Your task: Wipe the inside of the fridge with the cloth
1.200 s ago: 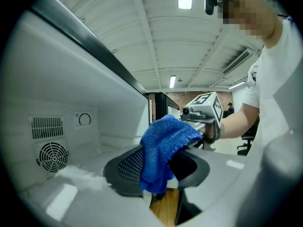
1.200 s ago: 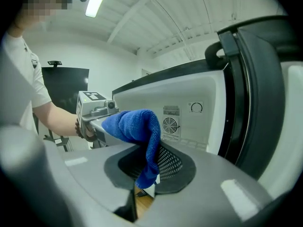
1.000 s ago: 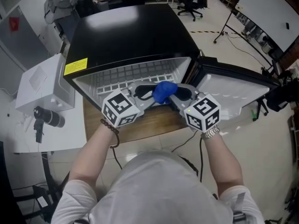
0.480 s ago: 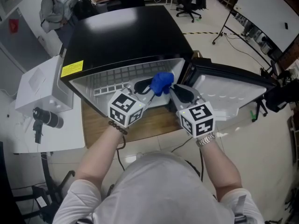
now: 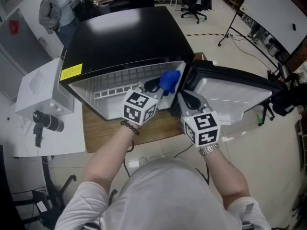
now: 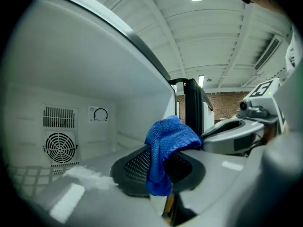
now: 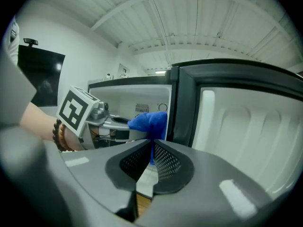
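We start at the left gripper (image 6: 160, 171), whose jaws have just tightened and now pinch the blue cloth (image 6: 166, 138). The cloth bunches above the pads and a fold hangs down between them at the centre of the left gripper view. The right gripper (image 7: 151, 148) sits low in its own view. Its jaws have just been closing and now meet at the tips with nothing between them; the blue seen past them is the cloth in the other gripper. In the head view the cloth lies just right of centre, at the right end of the fridge (image 5: 124, 32) opening, close to the inner side wall beside the hinge. We cannot tell whether it touches that wall. Further out, the left gripper view shows the pale interior, with a round fan grille (image 6: 60, 148) and a dial (image 6: 100, 114) on the back wall at the left. The head view shows a white wire shelf (image 5: 129, 75) across the cavity and the door (image 5: 230, 92) swung open to the right. We judge the preparation done: the door is open, the cloth is held in one gripper and it has been brought to the mouth. The wiping itself looks barely begun, so the walls, floor, shelf and back still seem to lie ahead of us.
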`<state>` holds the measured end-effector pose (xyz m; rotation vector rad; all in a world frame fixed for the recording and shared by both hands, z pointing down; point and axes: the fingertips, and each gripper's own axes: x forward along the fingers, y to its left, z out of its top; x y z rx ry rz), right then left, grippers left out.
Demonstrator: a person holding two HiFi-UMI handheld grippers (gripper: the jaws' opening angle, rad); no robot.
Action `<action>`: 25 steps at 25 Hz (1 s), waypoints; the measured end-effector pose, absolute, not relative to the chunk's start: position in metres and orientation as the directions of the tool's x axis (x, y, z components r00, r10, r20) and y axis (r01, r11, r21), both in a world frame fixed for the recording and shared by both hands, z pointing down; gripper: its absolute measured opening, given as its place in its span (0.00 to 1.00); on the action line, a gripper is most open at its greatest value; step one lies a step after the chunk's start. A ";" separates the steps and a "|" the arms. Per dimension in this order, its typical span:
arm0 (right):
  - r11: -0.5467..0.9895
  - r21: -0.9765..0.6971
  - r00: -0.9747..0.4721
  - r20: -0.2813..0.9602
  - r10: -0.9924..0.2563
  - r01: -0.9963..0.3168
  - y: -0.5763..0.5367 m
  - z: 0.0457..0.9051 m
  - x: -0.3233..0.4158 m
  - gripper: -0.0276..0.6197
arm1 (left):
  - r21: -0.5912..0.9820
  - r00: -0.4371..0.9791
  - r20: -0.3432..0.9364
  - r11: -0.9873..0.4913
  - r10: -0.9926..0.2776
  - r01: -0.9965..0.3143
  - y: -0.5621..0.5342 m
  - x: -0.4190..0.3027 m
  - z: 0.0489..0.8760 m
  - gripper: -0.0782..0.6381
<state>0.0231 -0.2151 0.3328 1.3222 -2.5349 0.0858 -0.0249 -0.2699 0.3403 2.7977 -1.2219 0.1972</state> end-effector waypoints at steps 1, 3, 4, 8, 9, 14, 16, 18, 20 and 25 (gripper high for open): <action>0.576 0.077 -0.539 0.270 -0.798 -0.814 -0.215 0.332 0.023 0.06 | 0.028 0.665 0.153 -0.669 -0.731 -0.742 -0.274 -0.024 0.342 0.21; 0.575 0.077 -0.539 0.265 -0.799 -0.815 -0.216 0.330 0.023 0.05 | 0.033 0.650 0.156 -0.653 -0.744 -0.756 -0.280 -0.021 0.343 0.21; 0.576 0.077 -0.540 0.265 -0.799 -0.814 -0.216 0.329 0.022 0.05 | 0.035 0.643 0.157 -0.646 -0.750 -0.763 -0.283 -0.020 0.343 0.21; 0.579 0.079 -0.543 0.261 -0.798 -0.812 -0.216 0.325 0.019 0.05 | 0.039 0.617 0.159 -0.619 -0.771 -0.784 -0.294 -0.016 0.343 0.21; 0.579 0.079 -0.544 0.259 -0.798 -0.811 -0.216 0.324 0.019 0.05 | 0.041 0.610 0.159 -0.612 -0.776 -0.790 -0.297 -0.016 0.342 0.21; 0.597 0.080 -0.563 0.250 -0.788 -0.799 -0.213 0.320 0.015 0.05 | 0.053 0.566 0.166 -0.566 -0.808 -0.823 -0.311 -0.020 0.342 0.20; 0.607 0.081 -0.574 0.248 -0.781 -0.791 -0.212 0.319 0.012 0.05 | 0.055 0.547 0.171 -0.547 -0.819 -0.836 -0.318 -0.022 0.343 0.20; 0.616 0.081 -0.583 0.245 -0.775 -0.784 -0.211 0.318 0.010 0.05 | 0.055 0.529 0.176 -0.528 -0.830 -0.847 -0.325 -0.025 0.343 0.20; 0.623 0.081 -0.591 0.242 -0.770 -0.778 -0.211 0.316 0.009 0.05 | 0.054 0.510 0.178 -0.509 -0.841 -0.859 -0.333 -0.027 0.343 0.20; 0.637 0.069 -0.609 0.231 -0.759 -0.768 -0.213 0.313 0.005 0.05 | 0.045 0.465 0.178 -0.465 -0.867 -0.884 -0.352 -0.033 0.342 0.20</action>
